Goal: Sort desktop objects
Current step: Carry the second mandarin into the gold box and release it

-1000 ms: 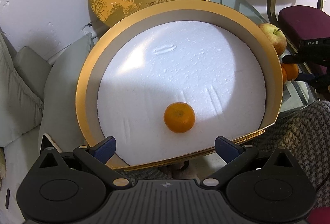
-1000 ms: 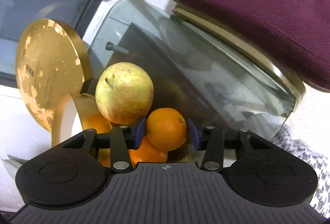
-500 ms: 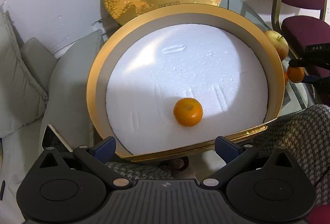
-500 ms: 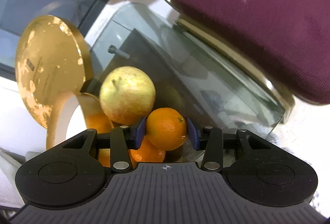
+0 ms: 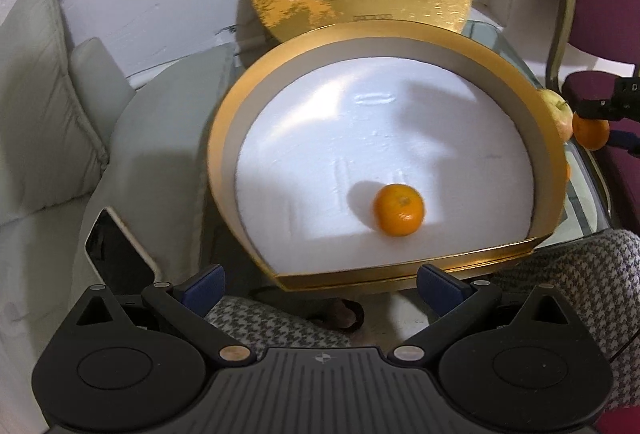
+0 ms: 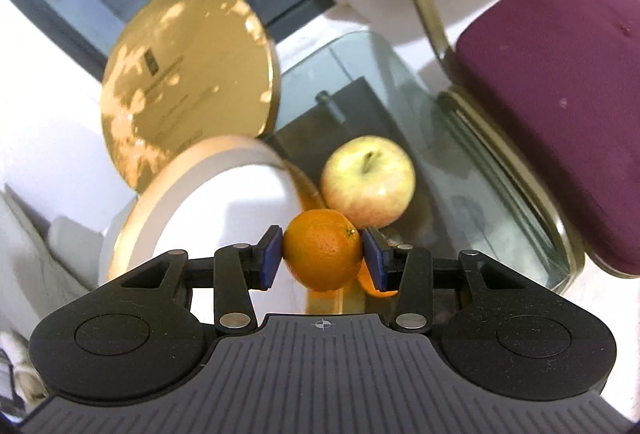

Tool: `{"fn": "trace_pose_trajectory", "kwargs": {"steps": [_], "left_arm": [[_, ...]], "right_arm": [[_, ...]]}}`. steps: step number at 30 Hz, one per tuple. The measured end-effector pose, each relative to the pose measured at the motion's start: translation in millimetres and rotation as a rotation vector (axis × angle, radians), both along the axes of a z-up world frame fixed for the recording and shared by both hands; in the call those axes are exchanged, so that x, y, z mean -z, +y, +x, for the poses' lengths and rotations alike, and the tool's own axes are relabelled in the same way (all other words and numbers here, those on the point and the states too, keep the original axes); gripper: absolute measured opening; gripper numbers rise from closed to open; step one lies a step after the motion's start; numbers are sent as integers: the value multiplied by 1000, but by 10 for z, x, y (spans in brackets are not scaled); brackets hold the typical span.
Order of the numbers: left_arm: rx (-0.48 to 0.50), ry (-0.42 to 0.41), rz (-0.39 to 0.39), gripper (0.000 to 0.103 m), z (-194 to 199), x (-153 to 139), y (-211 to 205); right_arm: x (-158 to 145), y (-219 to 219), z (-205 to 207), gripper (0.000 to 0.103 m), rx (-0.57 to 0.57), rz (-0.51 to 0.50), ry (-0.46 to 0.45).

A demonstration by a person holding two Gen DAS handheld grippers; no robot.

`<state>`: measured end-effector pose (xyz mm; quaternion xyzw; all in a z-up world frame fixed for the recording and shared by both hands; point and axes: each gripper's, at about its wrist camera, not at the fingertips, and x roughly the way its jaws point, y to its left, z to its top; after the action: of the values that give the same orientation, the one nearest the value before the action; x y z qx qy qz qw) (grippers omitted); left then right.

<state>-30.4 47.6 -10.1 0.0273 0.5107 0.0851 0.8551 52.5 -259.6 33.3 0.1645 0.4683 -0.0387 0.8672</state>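
**Orange in the claw, box waiting**

While the right claw [image 6: 323, 259] pinches an orange [image 6: 322, 249] between its two blue pads at the centre of the right wrist view, the fruit hangs clear of the glass table [image 6: 472, 170]. An apple [image 6: 368, 181] sits just behind it, and a sliver of another orange [image 6: 370, 282] shows below the right pad. The gold round box [image 6: 168, 194] with its white foam floor fills the middle left of that view, and the gold lid [image 6: 180, 82] stands on edge behind it, upper left.

In the left wrist view, the left claw [image 5: 320, 284] is spread wide and holds nothing, hovering at the bottom of the frame just short of the box's near rim. One orange [image 5: 399, 209] already lies on the foam, lower right of the box floor. A phone [image 5: 116, 254] rests at the lower left, beside a grey cushion [image 5: 160, 154].

Judging by the fruit already in the box, the step in hand looks like carrying the held orange over the rim. To do it well, keep the pinch steady, since the round skin can roll between flat pads. Lift high enough to clear the gold wall, lower it close to the foam before letting go, and set it apart from the orange lying there so neither rolls.
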Motion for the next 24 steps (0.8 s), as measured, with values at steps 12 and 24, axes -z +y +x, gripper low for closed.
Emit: {"fn": "trace_pose_trajectory", "kwargs": {"steps": [12, 24], "left_arm": [[-46, -5, -35, 102, -64, 47, 211], [-55, -15, -32, 102, -99, 27, 250]], "right_arm": [[30, 170, 41, 45, -17, -60, 19], [338, 1177, -46, 45, -428, -147, 168]]}}
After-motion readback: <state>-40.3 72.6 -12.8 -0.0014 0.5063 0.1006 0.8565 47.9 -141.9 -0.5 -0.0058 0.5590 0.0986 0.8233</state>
